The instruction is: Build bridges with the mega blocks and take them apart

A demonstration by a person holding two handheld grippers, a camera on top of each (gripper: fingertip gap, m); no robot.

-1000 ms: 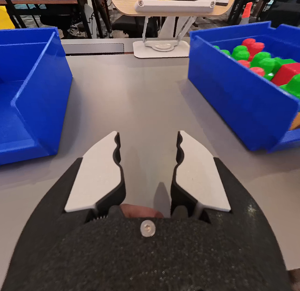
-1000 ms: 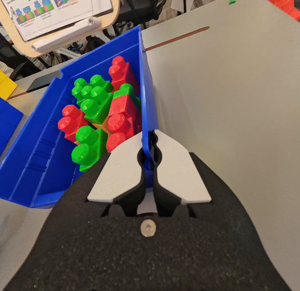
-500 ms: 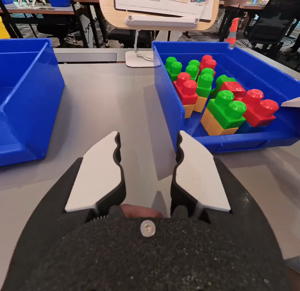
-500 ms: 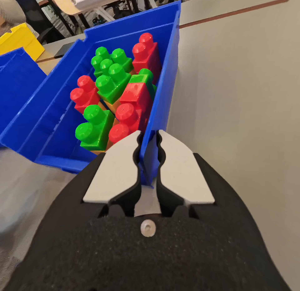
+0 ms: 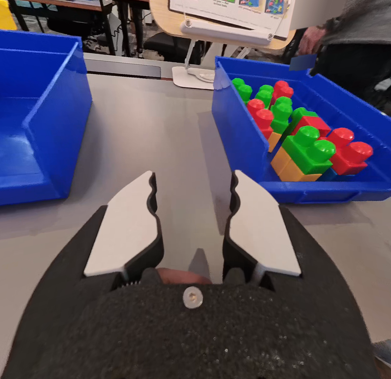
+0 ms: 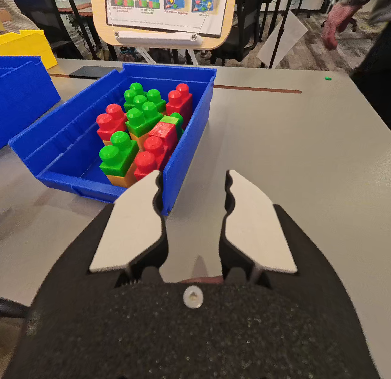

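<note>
A blue bin (image 5: 237, 132) (image 6: 188, 144) on the grey table holds several red, green, orange and blue mega blocks (image 5: 304, 149) (image 6: 135, 136), stacked in small piles. My left gripper (image 5: 192, 176) is open and empty over bare table, just left of the bin's near corner. My right gripper (image 6: 192, 174) is open and empty, its left finger at the bin's near right corner, with the bin wall just inside the gap.
A second blue bin (image 5: 53, 119) (image 6: 25, 94) stands at the left and looks empty. A wooden board with an instruction sheet (image 5: 222, 15) (image 6: 163, 15) stands behind the table. A person (image 5: 355, 41) stands at the back right. A yellow bin (image 6: 25, 45) sits far left.
My right gripper has let go of the bin's wall and opened. The bin has been dragged and turned toward the table's middle. My left gripper stayed open.
</note>
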